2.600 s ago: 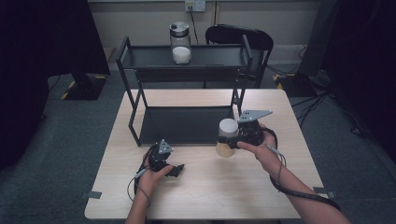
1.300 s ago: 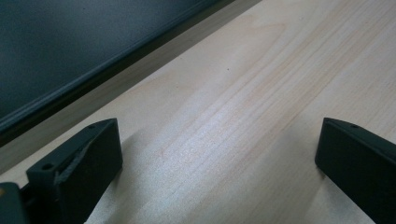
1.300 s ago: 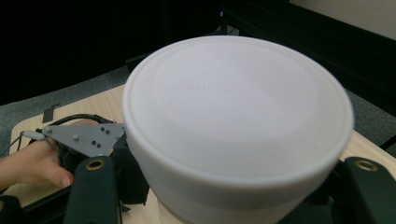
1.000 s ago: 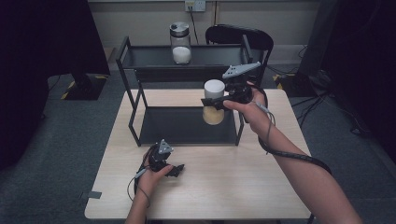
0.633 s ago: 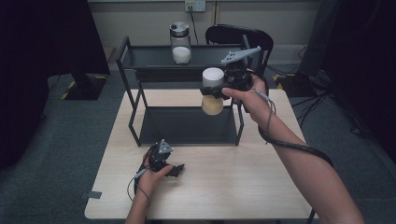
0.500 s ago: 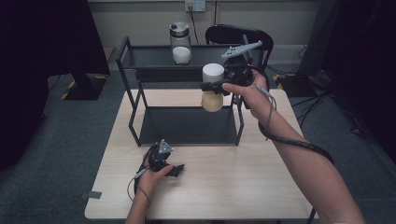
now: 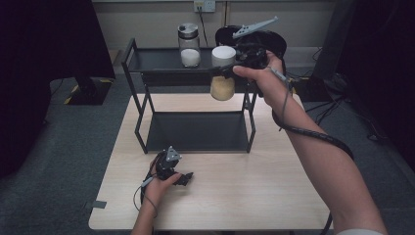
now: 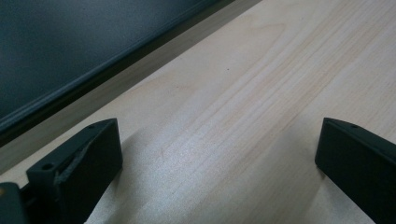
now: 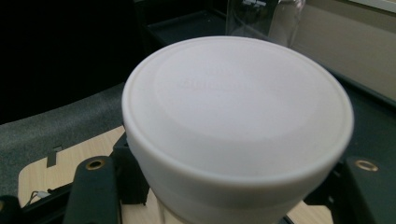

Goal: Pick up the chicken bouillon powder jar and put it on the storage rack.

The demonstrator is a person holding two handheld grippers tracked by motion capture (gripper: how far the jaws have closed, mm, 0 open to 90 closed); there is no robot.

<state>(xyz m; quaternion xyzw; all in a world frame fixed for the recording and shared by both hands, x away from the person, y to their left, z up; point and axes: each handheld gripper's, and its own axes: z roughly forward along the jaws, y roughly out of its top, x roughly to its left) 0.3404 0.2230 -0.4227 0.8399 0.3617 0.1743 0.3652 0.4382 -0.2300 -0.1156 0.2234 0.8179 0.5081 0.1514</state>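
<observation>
Between the jaws of the right gripper [image 7: 226, 70], clenched just under its white lid [image 9: 236, 116], hangs the jar [image 7: 222, 73], held upright in the air at about the height of the rack's top shelf [image 7: 156, 59] and off that shelf's right front corner. Its long axis runs straight up and down, crosswise to the jaws, which reach in level from its right side as the high view has it. The relation that matters for setting it down is this: the bare stretch of top shelf lies beyond and slightly to the left of the claw, and the jar's base looks level with or a little below the shelf's raised front lip, so I judge the base has yet to clear that lip before the jar can go in. A second jar [image 7: 189, 44] with a metal lid and white contents stands on that shelf to the left of the claw, near but apart from the held one. The held jar is clear-walled, filled roughly halfway with a pale yellowish grainy stuff, capped by a broad, smooth, round lid. The right hand is by far the nearer; the left gripper [image 7: 178, 177] rests low on the wooden table [image 7: 274, 196], well apart, jaws spread wide over bare wood with nothing between them.
</observation>
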